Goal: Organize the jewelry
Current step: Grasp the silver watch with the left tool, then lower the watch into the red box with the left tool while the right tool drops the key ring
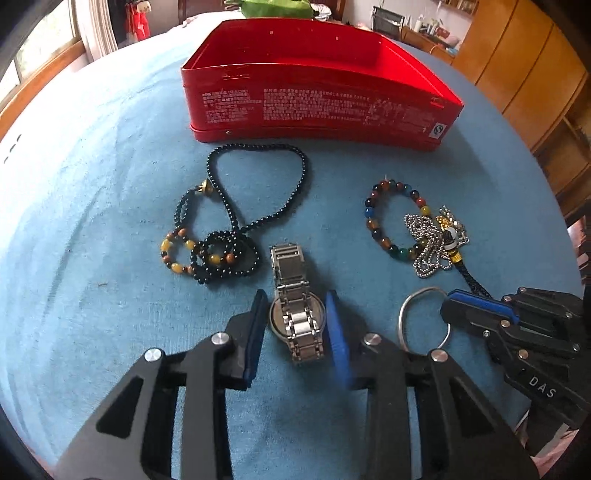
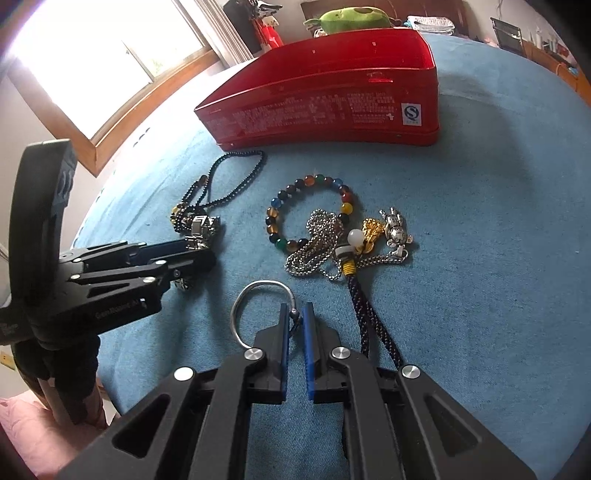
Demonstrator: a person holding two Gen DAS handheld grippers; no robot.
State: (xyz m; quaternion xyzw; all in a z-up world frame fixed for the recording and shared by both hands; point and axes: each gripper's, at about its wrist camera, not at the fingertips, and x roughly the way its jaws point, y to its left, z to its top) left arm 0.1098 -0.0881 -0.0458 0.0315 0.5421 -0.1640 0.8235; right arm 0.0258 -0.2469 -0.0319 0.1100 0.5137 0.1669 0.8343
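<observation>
The tin (image 1: 321,107) is glossy red metal with fine pale print. It sits on a matt blue cloth (image 1: 110,221) of faintly rough weave. In front of the tin, the watch (image 1: 295,310) is brushed and polished steel links. Beside it the necklace (image 1: 258,192) is glossy black beads. The bracelet (image 2: 310,214) has smooth, glassy, many-coloured beads, and the chain (image 2: 314,251) is shiny metal. The bangle (image 2: 258,314) is smooth silvery metal. The grippers are matt black with blue pads (image 2: 307,354).

Blue tablecloth (image 1: 110,221), green plush toy (image 2: 354,16), perhaps, window (image 2: 92,62)
</observation>
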